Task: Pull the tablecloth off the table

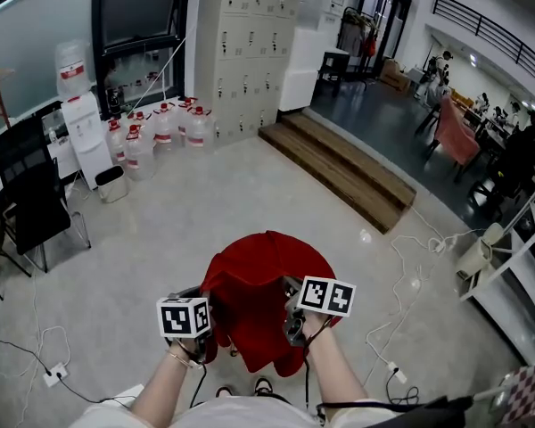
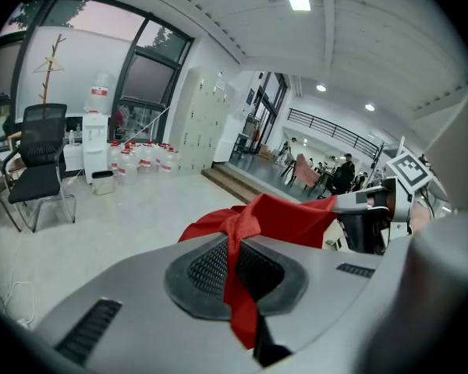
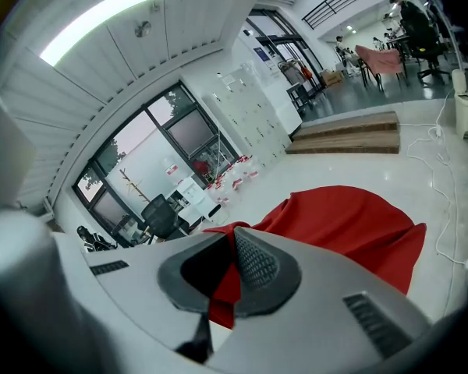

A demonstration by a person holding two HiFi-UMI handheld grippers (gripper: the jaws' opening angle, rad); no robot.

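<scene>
Pinching bunched fold of red tablecloth point(image 1: 250, 275) w/ left tongs point(image 2: 235, 275); clamping another fold w/ right tongs point(image 3: 226, 275). Draping over hidden desk, lower centre of head view. Judging as light, soft, limp fabric, prob. snag-prone; gripping gathered near edge, both sides.

Steps point(image 1: 343, 166) behind tablecloth point(image 1: 250, 279), bottles point(image 1: 164, 125) far left

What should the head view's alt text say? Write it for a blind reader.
From above, the left tongs and right tongs each pinch the near edge of a red tablecloth draped over a small table. Behind it are water jugs, lockers and wooden steps.
</scene>
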